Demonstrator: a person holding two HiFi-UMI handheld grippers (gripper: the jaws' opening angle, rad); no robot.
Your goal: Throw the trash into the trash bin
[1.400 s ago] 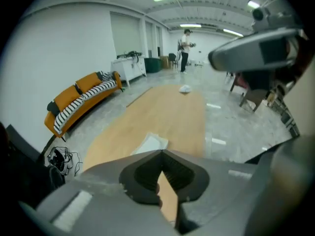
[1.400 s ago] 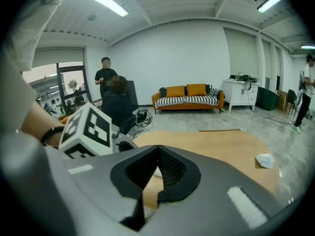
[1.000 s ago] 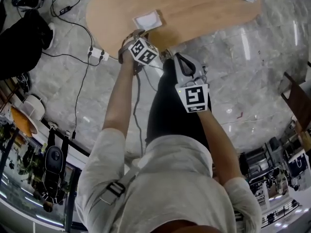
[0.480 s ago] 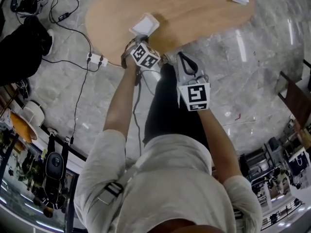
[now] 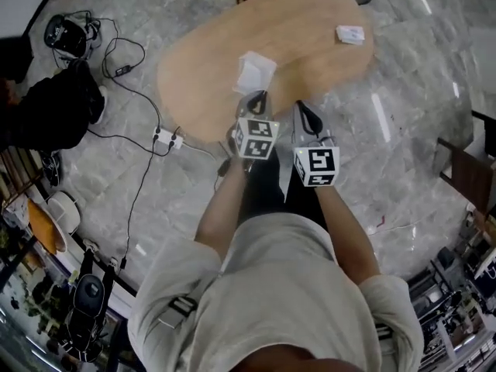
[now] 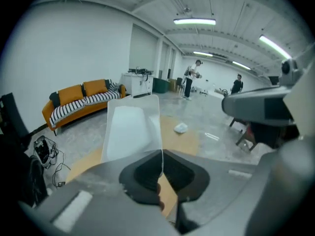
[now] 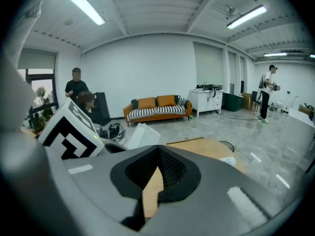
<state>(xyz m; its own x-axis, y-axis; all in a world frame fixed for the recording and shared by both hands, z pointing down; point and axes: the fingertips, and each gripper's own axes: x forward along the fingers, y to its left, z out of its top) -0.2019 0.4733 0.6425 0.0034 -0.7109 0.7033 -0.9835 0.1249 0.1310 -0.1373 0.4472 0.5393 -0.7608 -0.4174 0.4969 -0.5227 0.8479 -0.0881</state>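
My left gripper is shut on the lower edge of a white, translucent plastic packet. The packet stands up from the jaws above the oval wooden table. In the head view the packet hangs over the table's near part, just beyond the left gripper. To its right, my right gripper is shut with nothing between its jaws, as the right gripper view also shows. A second small white piece of trash lies at the table's far right end. No trash bin is clearly in view.
Cables and a power strip lie on the marble floor left of the table, beside a black bag. A dark chair stands at the right. An orange sofa lines the wall. People stand far off.
Both grippers have risen and moved out over the table. The left one has lifted the white packet off the tabletop. The right one stayed shut and empty.
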